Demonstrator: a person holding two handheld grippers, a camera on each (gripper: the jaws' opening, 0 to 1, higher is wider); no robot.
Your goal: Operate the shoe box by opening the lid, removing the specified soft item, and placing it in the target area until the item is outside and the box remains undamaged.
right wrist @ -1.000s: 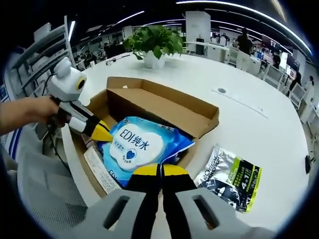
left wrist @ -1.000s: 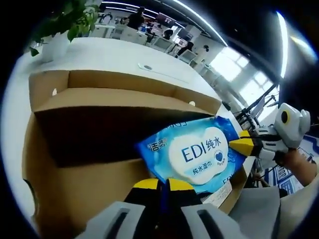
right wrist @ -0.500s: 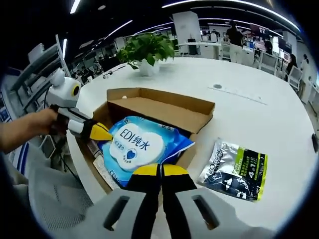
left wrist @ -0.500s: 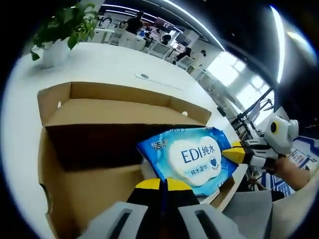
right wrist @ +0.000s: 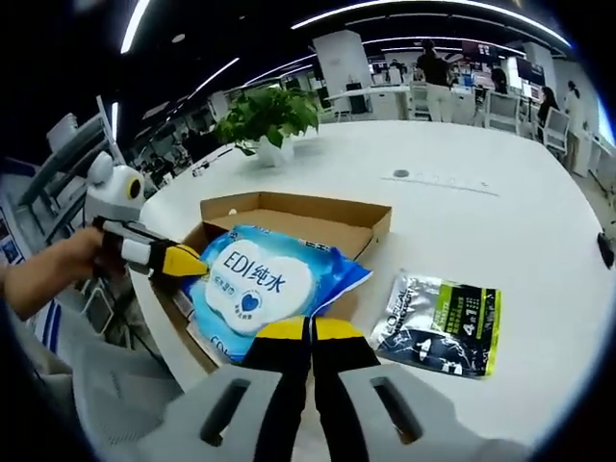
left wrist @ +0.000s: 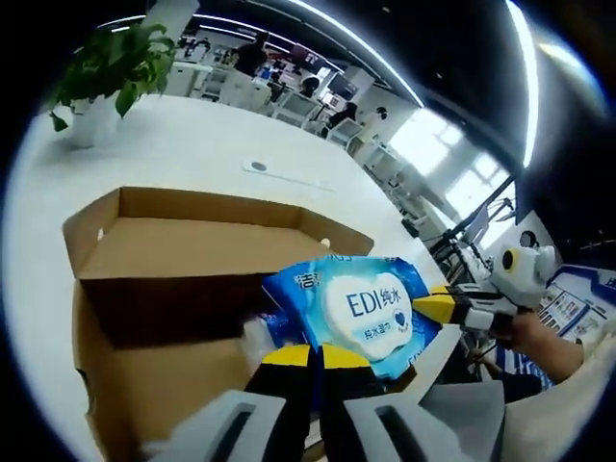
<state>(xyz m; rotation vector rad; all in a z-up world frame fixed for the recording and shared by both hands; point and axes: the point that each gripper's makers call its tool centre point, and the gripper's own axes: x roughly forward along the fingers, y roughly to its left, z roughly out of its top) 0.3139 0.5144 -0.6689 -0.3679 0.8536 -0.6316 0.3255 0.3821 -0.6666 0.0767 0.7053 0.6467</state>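
Above the open brown cardboard shoe box (right wrist: 289, 214), the soft blue wet-wipe pack (right wrist: 260, 284) (light, likely slippery film) hangs pinched at opposite edges by the closed left gripper (left wrist: 310, 356) and right gripper (right wrist: 310, 330); edge seams offer the surest hold.

Much of the box (right wrist: 289, 214) interior is covered by the wipes pack (right wrist: 269, 285), and in the left gripper view the space under the folded flap is lost in shadow. The pack's near edge is hidden behind the right gripper (right wrist: 310, 332) jaws, and in the left gripper view behind the left gripper (left wrist: 311, 358) jaws. The small print on the pack cannot be read. The lettering on the silver pouch (right wrist: 441, 321) is too small to make out. The white label (right wrist: 202, 339) under the pack is partly covered. People at the far desks are blurred.
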